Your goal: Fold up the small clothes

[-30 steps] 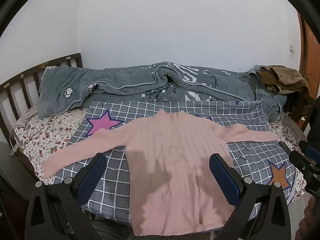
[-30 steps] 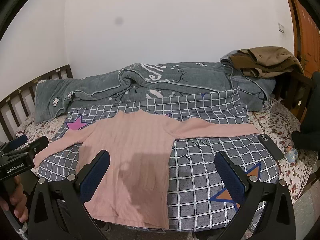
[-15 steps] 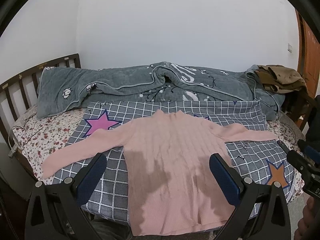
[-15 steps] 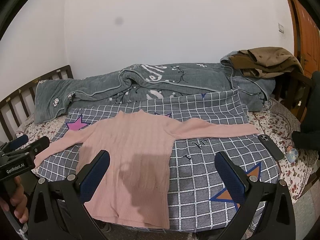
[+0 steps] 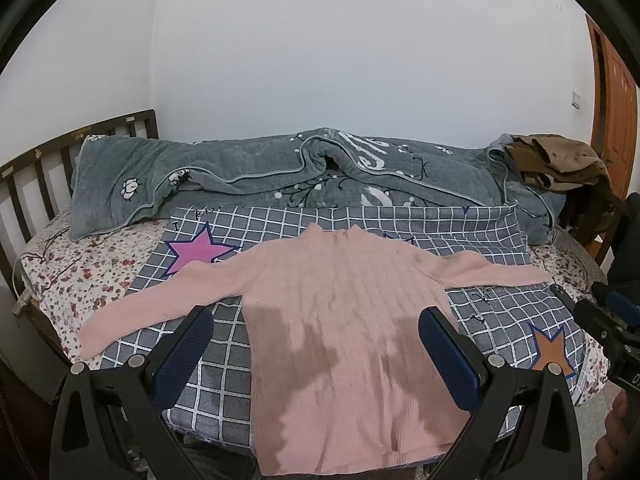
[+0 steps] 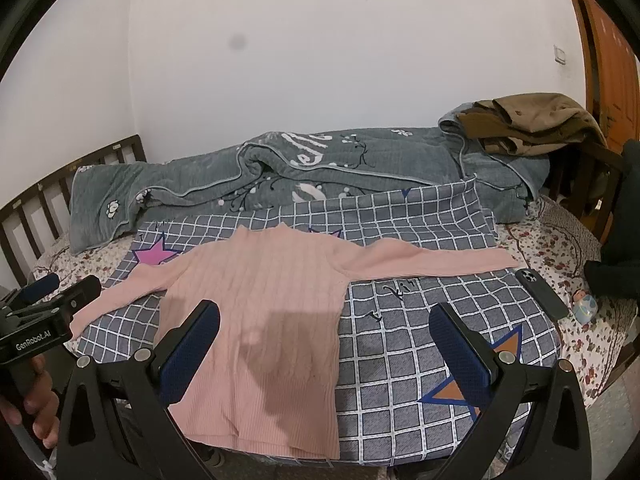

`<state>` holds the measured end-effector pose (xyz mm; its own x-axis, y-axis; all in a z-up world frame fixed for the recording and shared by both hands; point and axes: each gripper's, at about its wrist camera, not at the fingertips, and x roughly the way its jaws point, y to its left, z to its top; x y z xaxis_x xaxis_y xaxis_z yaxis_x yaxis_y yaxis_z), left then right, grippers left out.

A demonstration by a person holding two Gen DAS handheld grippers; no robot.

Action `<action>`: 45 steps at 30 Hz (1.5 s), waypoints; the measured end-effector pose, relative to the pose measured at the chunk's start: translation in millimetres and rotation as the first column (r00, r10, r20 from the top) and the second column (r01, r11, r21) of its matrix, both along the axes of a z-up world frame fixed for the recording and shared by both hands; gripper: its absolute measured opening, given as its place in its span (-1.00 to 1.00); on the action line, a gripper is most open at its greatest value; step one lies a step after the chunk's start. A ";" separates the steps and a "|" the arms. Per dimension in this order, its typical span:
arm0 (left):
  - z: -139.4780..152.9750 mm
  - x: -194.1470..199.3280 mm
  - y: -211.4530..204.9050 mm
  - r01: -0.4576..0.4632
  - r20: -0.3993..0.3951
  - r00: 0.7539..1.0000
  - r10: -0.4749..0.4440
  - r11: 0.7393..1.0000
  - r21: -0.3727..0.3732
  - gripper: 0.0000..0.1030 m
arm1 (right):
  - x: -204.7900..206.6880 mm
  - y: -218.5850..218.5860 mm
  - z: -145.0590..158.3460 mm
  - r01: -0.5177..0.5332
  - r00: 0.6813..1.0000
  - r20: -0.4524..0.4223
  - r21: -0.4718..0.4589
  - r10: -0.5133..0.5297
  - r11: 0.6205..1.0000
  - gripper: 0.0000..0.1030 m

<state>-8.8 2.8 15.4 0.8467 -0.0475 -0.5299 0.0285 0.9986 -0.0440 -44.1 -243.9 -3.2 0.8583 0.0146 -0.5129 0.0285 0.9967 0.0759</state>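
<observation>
A pink ribbed long-sleeved sweater (image 5: 340, 320) lies flat, front up, on a grey checked cloth (image 5: 224, 372) on the bed, sleeves spread left and right; it also shows in the right wrist view (image 6: 264, 312). My left gripper (image 5: 316, 356) is open and empty, held above the sweater's lower body. My right gripper (image 6: 332, 352) is open and empty, above the sweater's right hem and the checked cloth. Neither touches the fabric.
A grey quilt (image 5: 280, 176) lies bunched along the wall. Brown clothes (image 6: 532, 124) are piled at the back right. A black phone (image 6: 540, 294) and a small toy (image 6: 586, 306) lie on the floral sheet at right. A wooden headboard (image 5: 36, 176) stands at left.
Both grippers drifted slightly back and up; the view of the sweater shifted only a little. Nothing was grasped or moved.
</observation>
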 end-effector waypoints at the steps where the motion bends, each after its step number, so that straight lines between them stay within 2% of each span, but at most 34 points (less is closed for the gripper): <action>1: 0.2 0.4 -0.2 -0.001 0.000 1.000 0.001 1.000 -0.001 1.00 | -0.3 -0.1 0.4 0.000 1.000 0.002 0.000 0.000 1.000 0.99; 20: -7.0 13.3 0.6 0.035 0.026 0.999 -0.034 0.999 -0.039 1.00 | 12.2 -3.5 -0.5 -0.007 1.000 0.017 0.002 0.007 1.000 0.99; 28: -43.8 46.6 37.2 -0.013 -0.002 1.000 0.013 0.994 -0.111 1.00 | 37.9 4.1 -23.0 -0.064 0.997 0.043 -0.008 0.064 0.998 0.99; 32: -75.4 66.0 72.5 -0.097 -0.040 0.995 0.093 0.987 -0.126 0.97 | 65.2 15.2 -46.8 -0.093 0.996 0.010 -0.044 0.093 0.995 0.98; 38: -130.3 90.2 138.5 -0.222 -0.146 0.970 0.195 0.955 -0.199 0.93 | 107.6 33.3 -83.3 -0.164 0.984 -0.075 -0.014 0.163 0.986 0.84; 41: -151.8 93.6 175.3 -0.315 -0.172 0.944 0.283 0.927 -0.203 0.73 | 119.2 40.7 -94.4 -0.145 0.989 -0.040 -0.030 0.143 0.989 0.83; 45: -176.4 95.2 228.9 -0.403 -0.216 0.910 0.353 0.876 -0.266 0.73 | 136.7 47.1 -103.9 -0.175 0.984 -0.016 -0.011 0.175 0.985 0.83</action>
